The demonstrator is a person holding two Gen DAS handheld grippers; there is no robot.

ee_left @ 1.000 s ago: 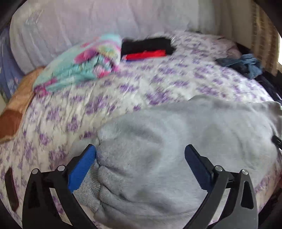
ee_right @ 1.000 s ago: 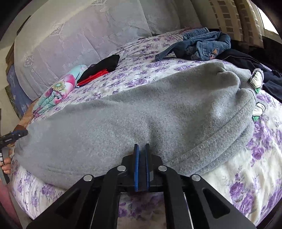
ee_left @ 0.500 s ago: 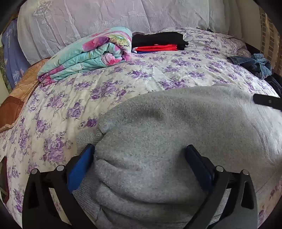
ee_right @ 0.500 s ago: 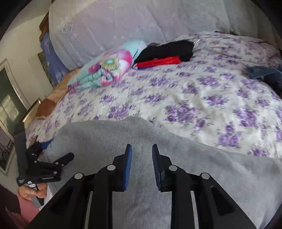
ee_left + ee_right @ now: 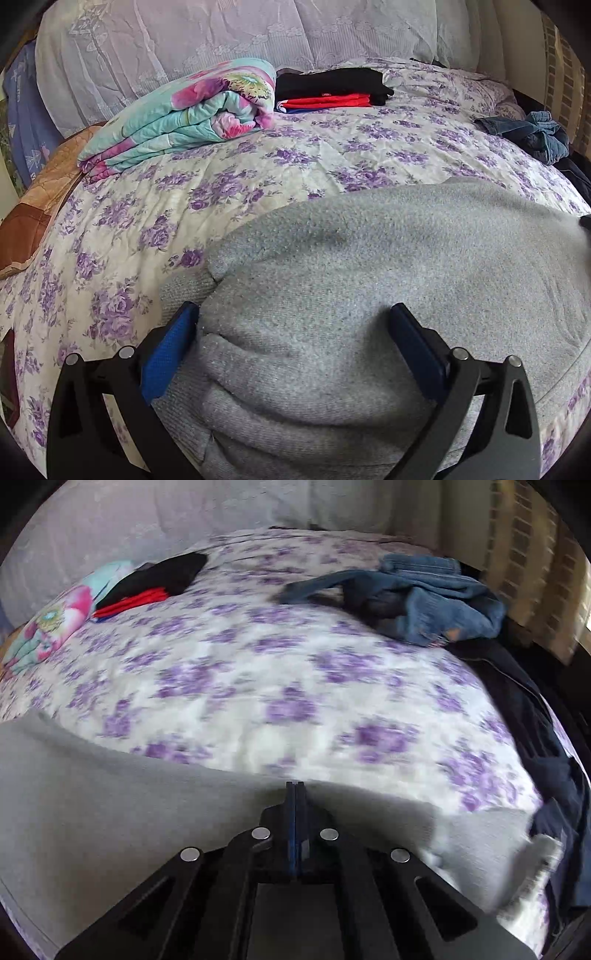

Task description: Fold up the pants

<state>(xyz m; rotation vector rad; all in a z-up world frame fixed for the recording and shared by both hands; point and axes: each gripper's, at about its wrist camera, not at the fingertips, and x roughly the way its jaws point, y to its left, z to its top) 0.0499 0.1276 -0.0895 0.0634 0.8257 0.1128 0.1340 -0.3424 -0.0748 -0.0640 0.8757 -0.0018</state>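
Note:
Grey sweatpants lie across the near part of the flowered bed, with a ribbed end bunched in folds close to the left wrist camera. My left gripper stands wide open, one blue pad on each side of that bunched end, not pressing it. In the right wrist view the grey sweatpants fill the lower left. My right gripper is shut, its pads together right at the far edge of the cloth. No fold shows between the pads.
A folded floral quilt and a black-and-red stack of folded clothes lie at the back of the purple-flowered bedspread. Crumpled jeans and dark garments lie at the right edge. Pillows line the headboard.
My right gripper opened a little over the pants, then swung right and shut at their far edge; its view now blurs. The left gripper has stayed open around the bunched end.

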